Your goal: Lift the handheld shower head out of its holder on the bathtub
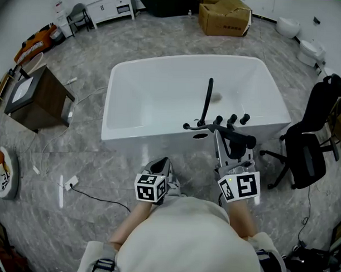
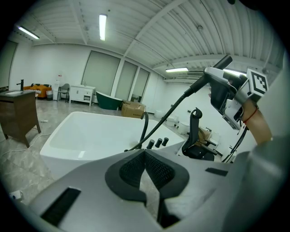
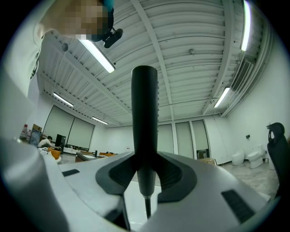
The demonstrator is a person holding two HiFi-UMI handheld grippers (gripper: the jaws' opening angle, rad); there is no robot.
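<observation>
- The right gripper [image 3: 145, 171] has its jaws clamped on the black handle of the shower head [image 3: 144, 113]. The handle stands upright between the pads, with the thin hose end showing below them.
- Judging by the left gripper view, the shower head [image 2: 220, 63] is already raised above the bathtub [image 1: 149, 98]. Its hose [image 2: 172, 108] slopes down to the fittings on the near rim.
- To do this lift well, the grip should stay firm and the handle should rise steadily, with no twisting against the hose.
- The hose wants some slack, so it pulls nothing taut near the knobs [image 1: 231, 118] or the spout [image 1: 207, 100].
- Which fitting is the holder I cannot tell.
- The left gripper [image 2: 145, 156] has its pads together on nothing. It sits low beside the person, apart from the shower head, and is best left out of the hose's way.
</observation>
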